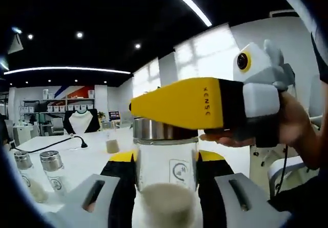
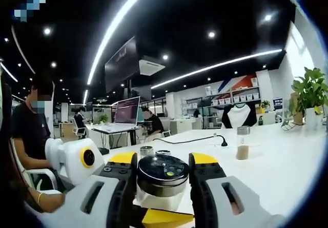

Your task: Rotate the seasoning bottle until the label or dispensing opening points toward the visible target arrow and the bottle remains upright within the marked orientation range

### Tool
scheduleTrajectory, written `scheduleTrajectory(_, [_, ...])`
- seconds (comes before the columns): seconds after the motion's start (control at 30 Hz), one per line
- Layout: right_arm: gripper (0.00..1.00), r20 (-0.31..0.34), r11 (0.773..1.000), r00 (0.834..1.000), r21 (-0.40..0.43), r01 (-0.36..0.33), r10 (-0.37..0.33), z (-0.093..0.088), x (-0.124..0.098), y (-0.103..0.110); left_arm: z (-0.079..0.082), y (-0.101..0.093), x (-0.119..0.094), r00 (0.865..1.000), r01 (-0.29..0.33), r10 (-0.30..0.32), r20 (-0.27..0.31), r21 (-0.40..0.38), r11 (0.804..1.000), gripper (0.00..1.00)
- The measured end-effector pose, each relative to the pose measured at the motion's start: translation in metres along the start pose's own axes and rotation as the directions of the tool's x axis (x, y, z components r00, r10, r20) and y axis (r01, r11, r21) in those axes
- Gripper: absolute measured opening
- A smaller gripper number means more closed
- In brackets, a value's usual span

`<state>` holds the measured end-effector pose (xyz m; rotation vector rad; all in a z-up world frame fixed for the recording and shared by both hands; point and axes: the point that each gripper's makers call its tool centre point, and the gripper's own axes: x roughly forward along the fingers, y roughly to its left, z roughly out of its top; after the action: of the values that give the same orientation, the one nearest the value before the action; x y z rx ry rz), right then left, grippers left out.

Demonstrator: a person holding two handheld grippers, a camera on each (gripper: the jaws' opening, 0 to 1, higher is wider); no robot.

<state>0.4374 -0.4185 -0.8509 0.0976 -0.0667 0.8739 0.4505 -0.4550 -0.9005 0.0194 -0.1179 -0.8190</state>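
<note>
A clear glass seasoning bottle [image 1: 166, 172] with pale powder in its base and a steel lid [image 1: 154, 129] stands upright between my left gripper's [image 1: 166, 157] yellow-tipped jaws, which are shut on its body. A small round logo on the glass faces the camera. My right gripper [image 1: 154, 107], held by a hand, comes in from the right with a yellow jaw across the lid. In the right gripper view my right gripper [image 2: 163, 162] is shut on the dark perforated lid [image 2: 163, 170]. Beneath it is a yellow jaw of the left gripper [image 2: 165, 219].
Two more steel-lidded bottles [image 1: 23, 162] [image 1: 51, 162] stand at the left on the white table [image 1: 87, 159], with another bottle [image 1: 111, 141] farther back and a black cable. A bottle [image 2: 243, 145] and a potted plant [image 2: 310, 92] are at the right. A person [image 2: 31, 130] sits at the left.
</note>
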Motion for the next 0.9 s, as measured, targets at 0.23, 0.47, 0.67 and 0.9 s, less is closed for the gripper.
scheduleTrajectory(0.23, [0.39, 0.003, 0.999, 1.0, 0.033, -0.012, 0.012, -0.004, 0.0, -0.001, -0.001, 0.0, -0.001, 1.0, 0.019, -0.018, 0.014, -0.051, 0.999, 0.47])
scheduleTrajectory(0.47, [0.39, 0.001, 0.999, 1.0, 0.051, -0.014, 0.014, -0.006, 0.001, -0.003, -0.002, -0.001, 0.0, 1.0, 0.024, -0.024, 0.008, -0.045, 0.999, 0.47])
scheduleTrajectory(0.67, [0.39, -0.003, 0.996, 1.0, 0.088, -0.027, 0.028, -0.009, 0.002, -0.003, -0.003, 0.0, -0.002, 1.0, 0.024, -0.024, 0.007, -0.046, 0.999, 0.47])
scheduleTrajectory(0.9, [0.39, -0.009, 0.99, 0.997, 0.117, -0.075, 0.077, -0.014, 0.002, 0.003, -0.002, -0.002, -0.003, 0.999, 0.041, -0.041, 0.011, -0.043, 0.998, 0.47])
